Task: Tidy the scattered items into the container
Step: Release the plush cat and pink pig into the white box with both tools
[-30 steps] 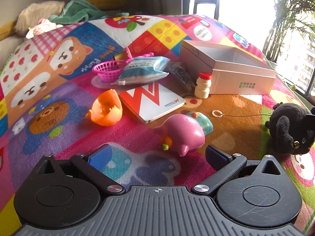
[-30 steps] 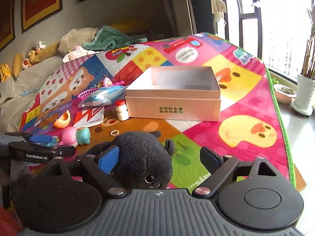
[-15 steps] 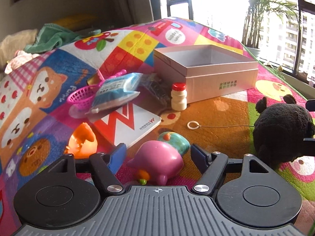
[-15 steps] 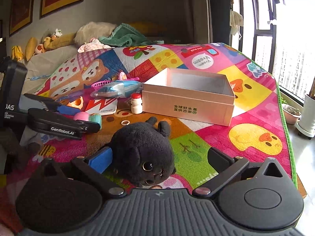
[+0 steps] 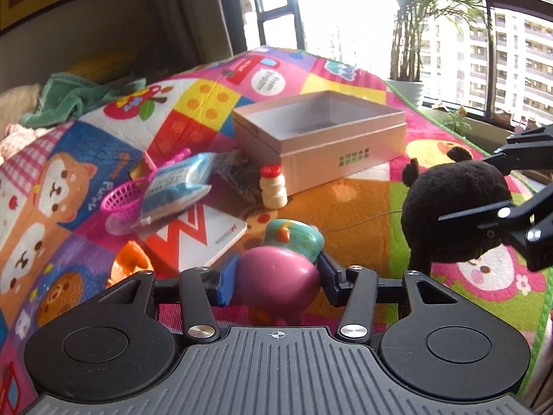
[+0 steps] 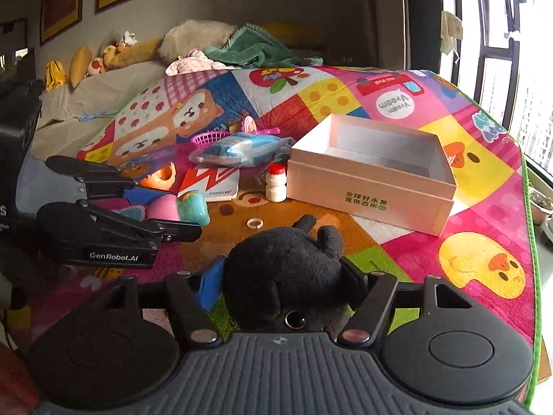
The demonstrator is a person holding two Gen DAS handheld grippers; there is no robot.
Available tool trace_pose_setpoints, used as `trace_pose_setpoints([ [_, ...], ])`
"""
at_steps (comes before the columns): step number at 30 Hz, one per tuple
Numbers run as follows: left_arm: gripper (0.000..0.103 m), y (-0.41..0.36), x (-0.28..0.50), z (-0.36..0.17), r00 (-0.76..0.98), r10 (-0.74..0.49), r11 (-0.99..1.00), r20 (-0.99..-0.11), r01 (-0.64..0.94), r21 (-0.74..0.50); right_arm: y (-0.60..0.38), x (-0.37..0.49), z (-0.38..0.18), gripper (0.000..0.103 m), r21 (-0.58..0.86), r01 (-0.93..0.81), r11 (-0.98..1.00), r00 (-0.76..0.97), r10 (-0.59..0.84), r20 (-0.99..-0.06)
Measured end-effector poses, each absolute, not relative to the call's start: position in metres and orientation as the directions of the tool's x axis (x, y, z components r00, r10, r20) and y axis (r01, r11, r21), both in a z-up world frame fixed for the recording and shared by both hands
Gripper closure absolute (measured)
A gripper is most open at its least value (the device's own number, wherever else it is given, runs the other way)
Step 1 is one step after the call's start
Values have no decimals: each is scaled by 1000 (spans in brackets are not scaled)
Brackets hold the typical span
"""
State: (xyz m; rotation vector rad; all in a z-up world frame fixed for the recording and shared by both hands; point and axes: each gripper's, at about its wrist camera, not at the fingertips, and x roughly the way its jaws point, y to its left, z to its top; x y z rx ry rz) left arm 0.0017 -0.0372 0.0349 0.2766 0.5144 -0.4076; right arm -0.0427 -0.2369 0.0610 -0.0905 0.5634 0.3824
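An open white cardboard box (image 5: 345,152) (image 6: 366,193) stands on the colourful play mat. My left gripper (image 5: 276,278) (image 6: 183,212) is closing, and its pads press both sides of a pink and teal toy (image 5: 276,283) (image 6: 162,207). My right gripper (image 6: 281,280) (image 5: 463,190) is also closing, with a black plush animal (image 6: 287,269) (image 5: 452,204) squeezed between its pads. Left of the box lie a small white bottle with a red cap (image 5: 273,188) (image 6: 275,185), a white notebook with a red W (image 5: 204,231), a blue packet (image 5: 176,186), a pink basket (image 5: 121,202) and an orange shell (image 5: 129,263).
A white ring (image 6: 255,223) lies on the mat in front of the plush. A green towel (image 6: 255,50) and cushions (image 6: 193,34) sit at the far end. The mat's green edge (image 6: 530,228) runs along the right, with potted plants (image 5: 408,86) and windows beyond.
Both grippers have gone from wide open to closed in: the left onto the pink toy, the right onto the black plush. Both views have tilted and risen a little.
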Motion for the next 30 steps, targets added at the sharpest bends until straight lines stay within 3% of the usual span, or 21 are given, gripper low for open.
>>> trace_pose_setpoints([
  [7,49,-61,30,93,839,-384,864,-385,473,171,-283,-24,134,35,72,-296,952,860,299,-413],
  [14,48,-110,109,130,869,-414,860,-270,471,198,-292,63,189,35,47,-258,965,921,261,-290],
  [15,45,-115,123,130,875,-408,868,-260,460,185,-292,79,192,34,55,-246,968,925,251,-284],
  [16,36,-118,137,128,881,-401,878,-249,448,168,-294,97,192,33,70,-235,969,927,245,-282],
  [18,16,-118,162,119,883,-378,895,-277,425,135,-298,123,187,25,96,-229,969,925,247,-290],
  [21,9,-98,169,101,850,-380,900,-365,431,67,-304,141,166,16,142,-181,973,922,219,-320],
  [25,5,-63,133,71,830,-351,900,-433,428,89,-304,121,126,5,135,-149,980,919,188,-347],
  [30,2,-18,82,36,808,-297,918,-509,388,81,-268,81,77,3,-63,-188,980,898,145,-415],
])
